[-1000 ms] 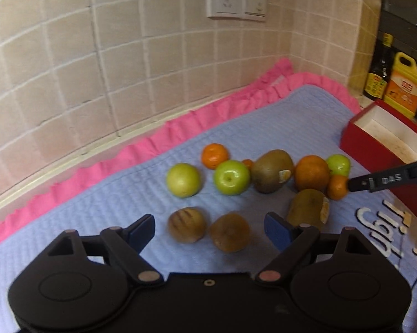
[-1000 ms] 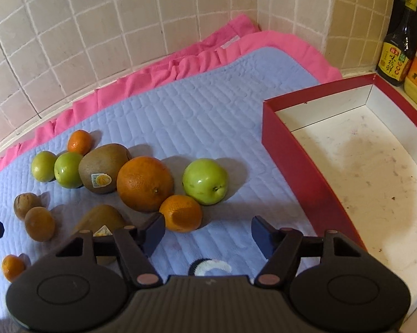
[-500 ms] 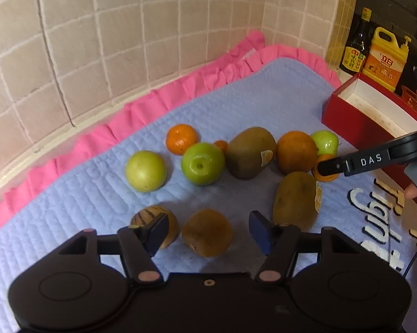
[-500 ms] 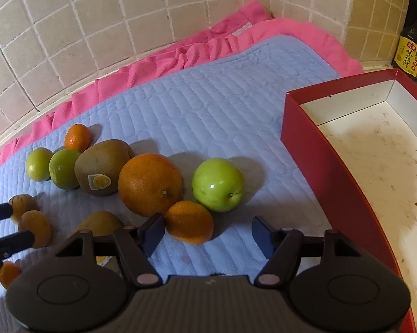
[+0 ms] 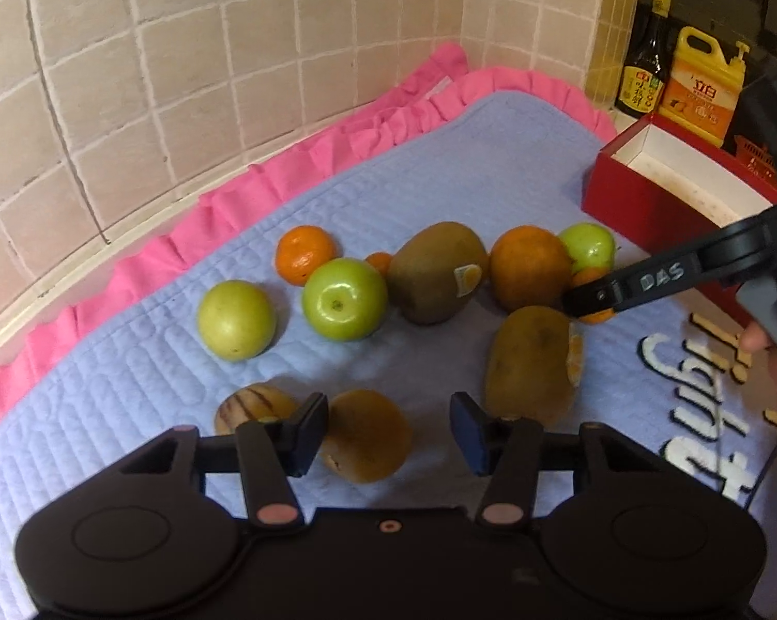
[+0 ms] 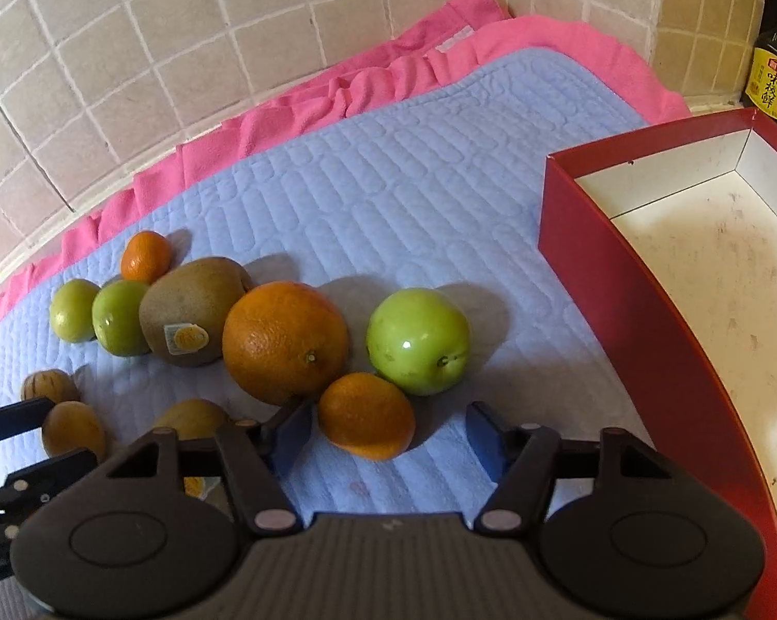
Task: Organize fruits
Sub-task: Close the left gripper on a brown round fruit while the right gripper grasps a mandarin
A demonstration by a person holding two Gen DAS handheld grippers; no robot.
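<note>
Both grippers sit low over the blue quilted mat (image 6: 388,175), each straddling its own fruit so two picks can run together. The left gripper (image 5: 388,434), jaws just narrowing, brackets a brownish-yellow fruit (image 5: 365,436); its left pad looks to touch, while a gap shows at 3 o'clock, so nothing is clamped yet. The right gripper (image 6: 388,436), also just closing, frames a small mandarin (image 6: 366,415) (tucked against the big orange (image 6: 285,342) at 10 o'clock), with clear mat on its right side. The red box (image 6: 621,310), empty and off at 2 o'clock, is presumably the destination.
</note>
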